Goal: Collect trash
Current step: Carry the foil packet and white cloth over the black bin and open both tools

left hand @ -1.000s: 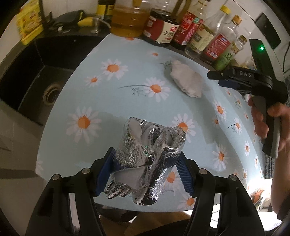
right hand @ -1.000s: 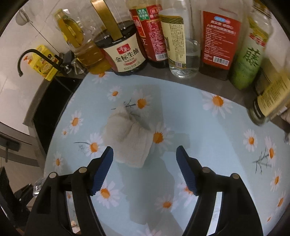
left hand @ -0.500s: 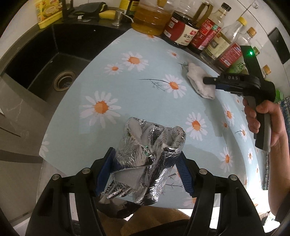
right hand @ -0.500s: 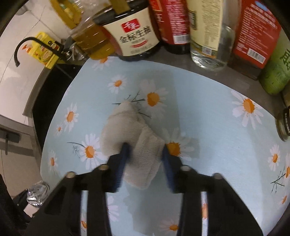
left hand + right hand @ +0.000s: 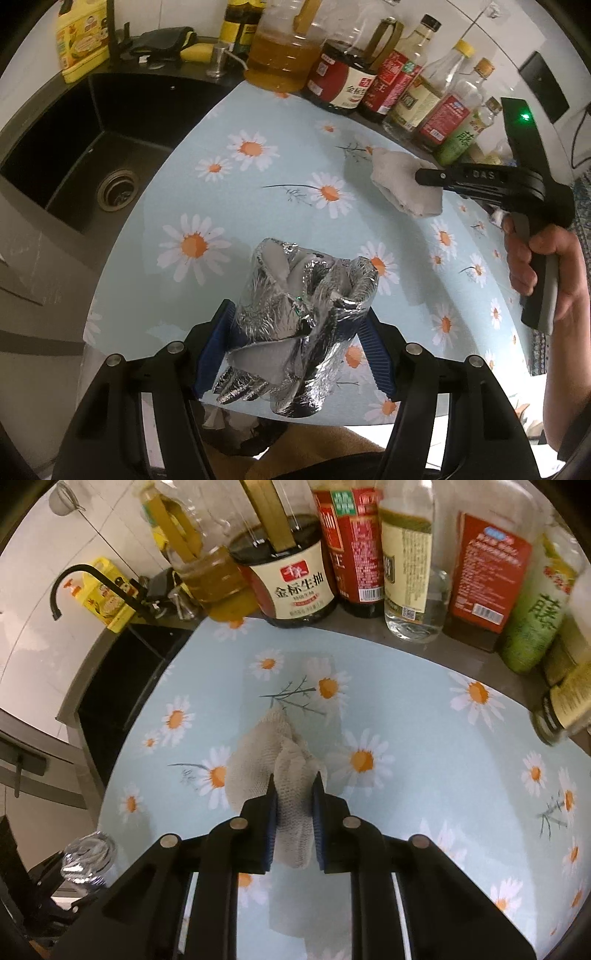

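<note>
Now, nearest to us at the bottom of the left wrist view, our left gripper is clamped on a crumpled foil wrapper, its blue pads pressing both sides of the silvery bundle, which hangs over the near edge of the daisy-print mat. That grip looks the same as a second ago, so this piece of trash is secured and simply waiting to be carried off.

What has changed is on the other side. A second ago our right gripper stood wide apart over the mat, with the wadded paper towel lying just ahead of it; its jaws have just been closing, and they are now pinched tight on the near end of the towel (the wad bulges out above the pads). In the left wrist view, at the right of the frame, the towel appears raised a little off the mat, held by the black tool in the person's hand.

Farther back, along the top of both frames, the row of sauce bottles stands untouched, and the black sink lies at the upper left.

We judge, then, that both visible scraps are in hand, and what remains is taking them to a bin, which we cannot see for certain.
</note>
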### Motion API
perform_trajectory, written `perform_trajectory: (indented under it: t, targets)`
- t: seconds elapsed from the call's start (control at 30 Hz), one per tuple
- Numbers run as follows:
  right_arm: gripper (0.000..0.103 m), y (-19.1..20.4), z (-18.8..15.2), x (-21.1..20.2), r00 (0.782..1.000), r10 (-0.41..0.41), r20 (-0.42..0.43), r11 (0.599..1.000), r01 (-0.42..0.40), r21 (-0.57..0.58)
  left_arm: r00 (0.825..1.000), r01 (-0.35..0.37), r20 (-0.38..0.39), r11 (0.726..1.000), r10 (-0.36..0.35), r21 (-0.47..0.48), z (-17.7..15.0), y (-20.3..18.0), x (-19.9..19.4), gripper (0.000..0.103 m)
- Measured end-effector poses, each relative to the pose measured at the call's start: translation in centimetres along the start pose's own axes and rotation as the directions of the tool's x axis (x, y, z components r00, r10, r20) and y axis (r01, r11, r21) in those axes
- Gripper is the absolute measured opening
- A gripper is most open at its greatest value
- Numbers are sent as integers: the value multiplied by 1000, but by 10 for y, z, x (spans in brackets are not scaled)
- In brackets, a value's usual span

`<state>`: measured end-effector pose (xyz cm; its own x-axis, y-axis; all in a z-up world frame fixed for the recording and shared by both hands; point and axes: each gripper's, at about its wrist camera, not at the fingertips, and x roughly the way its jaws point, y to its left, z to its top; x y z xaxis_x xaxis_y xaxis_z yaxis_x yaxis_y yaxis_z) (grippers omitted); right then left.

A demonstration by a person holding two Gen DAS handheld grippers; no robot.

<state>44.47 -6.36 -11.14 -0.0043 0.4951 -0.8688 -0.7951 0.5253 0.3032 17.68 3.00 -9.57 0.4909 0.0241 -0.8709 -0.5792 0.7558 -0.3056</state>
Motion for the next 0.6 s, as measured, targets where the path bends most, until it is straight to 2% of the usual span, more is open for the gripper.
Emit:
perform_trajectory:
  t: [0.33, 0.5, 0.6]
  targets:
    - [18, 26, -41, -46, 998, -31, 59, 999, 29, 31, 997, 64, 27, 996, -66, 69, 7, 11, -16, 64]
    - [18, 37, -72, -65, 996, -46, 80, 995, 39, 92, 994, 105, 15, 988, -107, 116, 7, 15, -16, 64]
    - [18, 44, -93, -73, 994, -53, 94, 990, 40, 136, 994, 102, 32, 979, -109, 179, 6, 11, -19, 64]
